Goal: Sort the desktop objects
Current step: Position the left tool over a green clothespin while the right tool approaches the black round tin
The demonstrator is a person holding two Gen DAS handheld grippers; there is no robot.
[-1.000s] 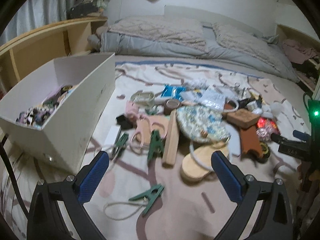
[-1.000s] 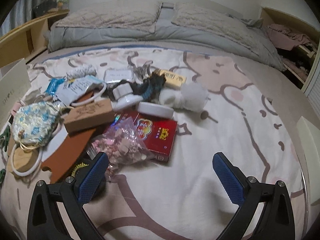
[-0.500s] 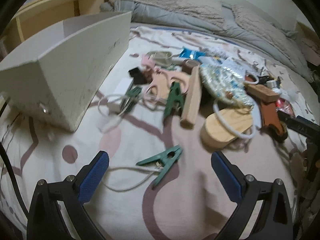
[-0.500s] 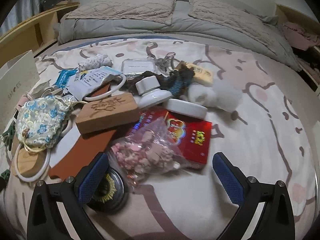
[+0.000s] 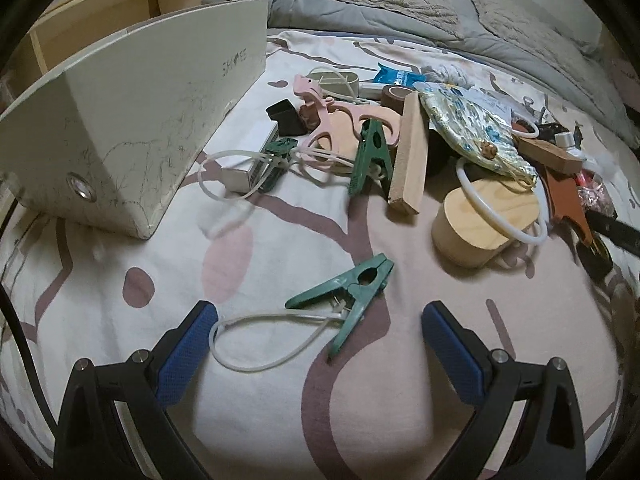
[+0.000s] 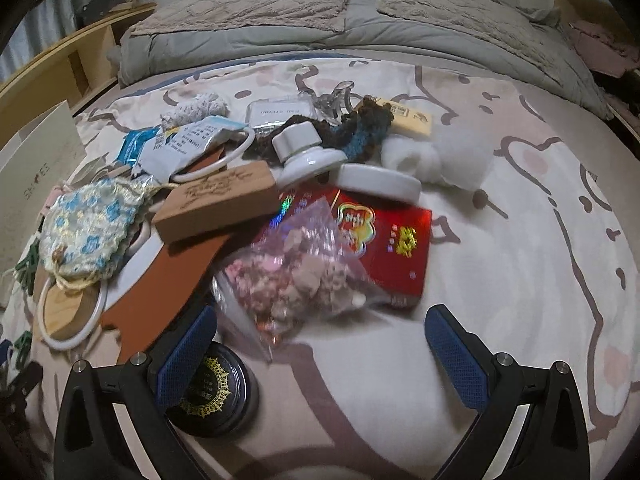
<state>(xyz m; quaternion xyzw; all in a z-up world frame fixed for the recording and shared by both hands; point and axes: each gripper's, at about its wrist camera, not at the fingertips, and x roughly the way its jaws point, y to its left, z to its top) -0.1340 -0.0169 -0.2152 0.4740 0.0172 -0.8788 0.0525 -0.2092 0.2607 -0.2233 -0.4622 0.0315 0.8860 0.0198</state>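
My left gripper [image 5: 318,350] stands open just short of a green clothes peg [image 5: 348,296] with a white cord loop [image 5: 256,342] lying on the patterned bedsheet. Behind it lie another green peg [image 5: 370,156], a wooden bar [image 5: 410,160], a round wooden box [image 5: 480,220] with a white ring, and a floral pouch [image 5: 468,128]. My right gripper [image 6: 320,354] is open, low over a clear bag of pink bits [image 6: 296,276] that rests on a red packet [image 6: 396,244]. A black round tin [image 6: 216,396] sits by its left finger.
A white shoe box [image 5: 132,120] stands at the left of the left wrist view. The right wrist view holds a carved wooden block [image 6: 218,204], a brown leather piece [image 6: 160,292], white lids [image 6: 304,152] and white fluff [image 6: 440,160]. Pillows and a grey quilt [image 6: 352,28] lie beyond.
Both grippers have dropped lower and moved forward. The lone green peg now lies close between the left fingers; the pink bag now sits between the right fingers. Both stay open.
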